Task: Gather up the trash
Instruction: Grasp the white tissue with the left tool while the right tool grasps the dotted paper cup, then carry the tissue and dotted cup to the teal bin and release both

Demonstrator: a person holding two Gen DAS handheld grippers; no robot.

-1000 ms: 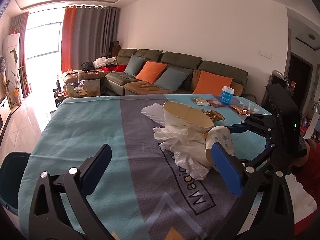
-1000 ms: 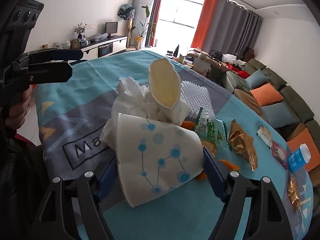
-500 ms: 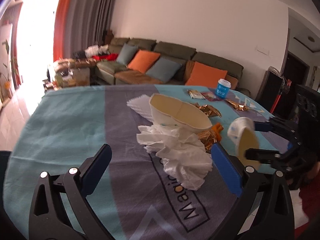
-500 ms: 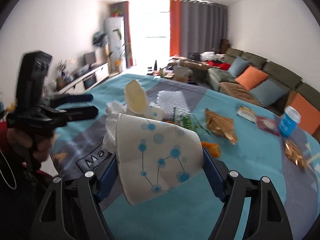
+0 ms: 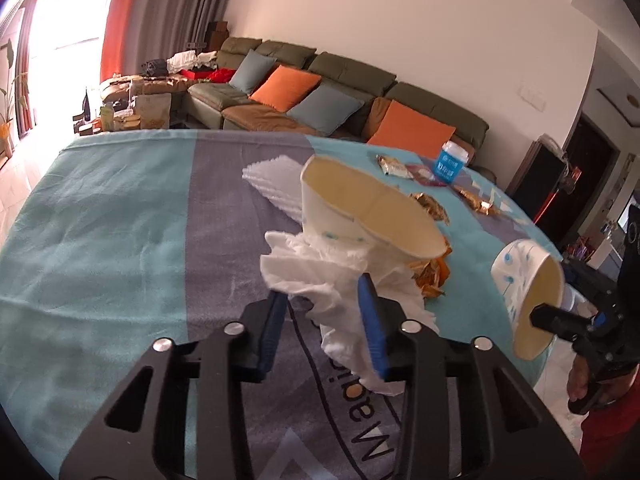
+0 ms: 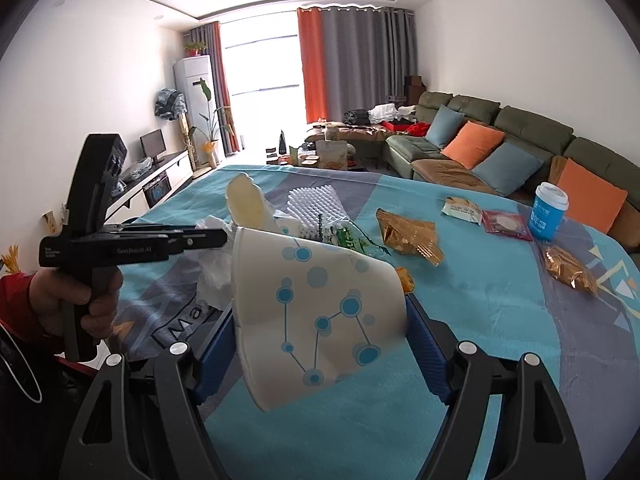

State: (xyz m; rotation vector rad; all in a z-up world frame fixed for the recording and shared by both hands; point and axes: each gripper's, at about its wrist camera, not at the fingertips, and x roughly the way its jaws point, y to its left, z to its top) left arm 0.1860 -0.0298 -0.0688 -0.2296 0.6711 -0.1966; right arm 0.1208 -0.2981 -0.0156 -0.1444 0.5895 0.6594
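— So where does the left tool (image 5: 322,300) stand?

— Its blue pads have just been closing, and they now pinch the crumpled white tissue (image 5: 332,268) on the tabletop (image 5: 100,216). The tissue bulges out above and below the pads.

— And what lies around that tissue?

— Right behind it, touching it, a squashed paper cup (image 5: 368,212) lies on its side with its cream inside showing. Behind the cup sits a white bumpy foam sheet (image 5: 276,180). Just to the right of the tissue there is a crinkled gold and orange wrapper (image 5: 434,276).

— What about the right tool (image 6: 320,332)?

— It is clamped on a second paper cup (image 6: 316,308), white with blue dots and lines, flattened between the pads and held up off the cloth, to the right of the tissue and apart from it.

— Anything further from the tissue?

— Yes, more litter across the tabletop: a green wrapper (image 6: 348,236) beside the foam sheet, a gold snack bag (image 6: 408,236), a white packet (image 6: 462,210), a pink packet (image 6: 506,224), another gold bag (image 6: 568,270), and a blue cup with a white lid (image 6: 548,216) standing upright near the far edge.

— Who holds the left tool?

— A hand (image 6: 92,300) in a red sleeve (image 6: 18,300) grips its handle.
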